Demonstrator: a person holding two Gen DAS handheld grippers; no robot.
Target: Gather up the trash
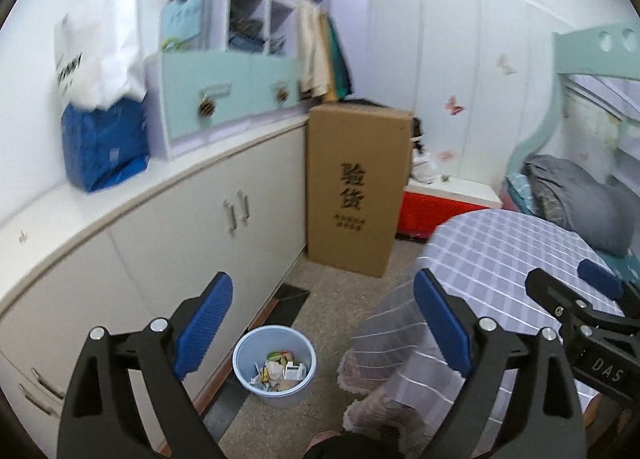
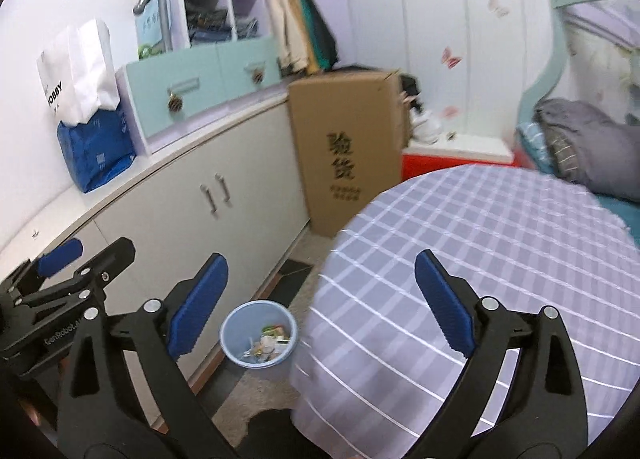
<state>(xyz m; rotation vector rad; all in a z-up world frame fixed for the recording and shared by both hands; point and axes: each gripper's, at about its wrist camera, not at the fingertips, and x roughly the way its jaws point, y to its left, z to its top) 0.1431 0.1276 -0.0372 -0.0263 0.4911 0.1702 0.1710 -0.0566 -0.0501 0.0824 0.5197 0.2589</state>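
Over on the far left, a glossy blue soft pack [image 1: 105, 147] sits on the long white cabinet [image 1: 168, 243] with a crinkled white paper bag [image 1: 96, 55] standing behind it, and beside them a mint-green drawer unit [image 1: 224, 95] with two round knobs, topped by a white cubby shelf [image 1: 260, 7]. Two slim metal handles [image 1: 237, 211] show on the cabinet doors. Now the left gripper [image 1: 322, 329]: black frame, two ribbed blue pads, jaws spread wide and nothing between them. Down on the speckled floor, right between those pads in the left wrist view, stands one round pale-blue plastic bin [image 1: 274, 365], smooth-walled, with the trash [image 1: 282, 371] in it, a jumble of wrappers and scraps too small to count; it lies well below and ahead of the gripper, close against the cabinet's foot. Further along, one tall plain cardboard box [image 1: 356, 187] with dark printed characters stands upright at the cabinet's end, a red box [image 1: 436, 211] with a white lid just beside it. Then the round desk [image 2: 500, 243] under a lilac checked cloth, and the right gripper [image 2: 320, 305] above its near edge, jaws equally wide, holding nothing; from there the bin [image 2: 258, 333] sits low and left. Far right, a grey blanket [image 1: 576, 203] rumpled on the bed
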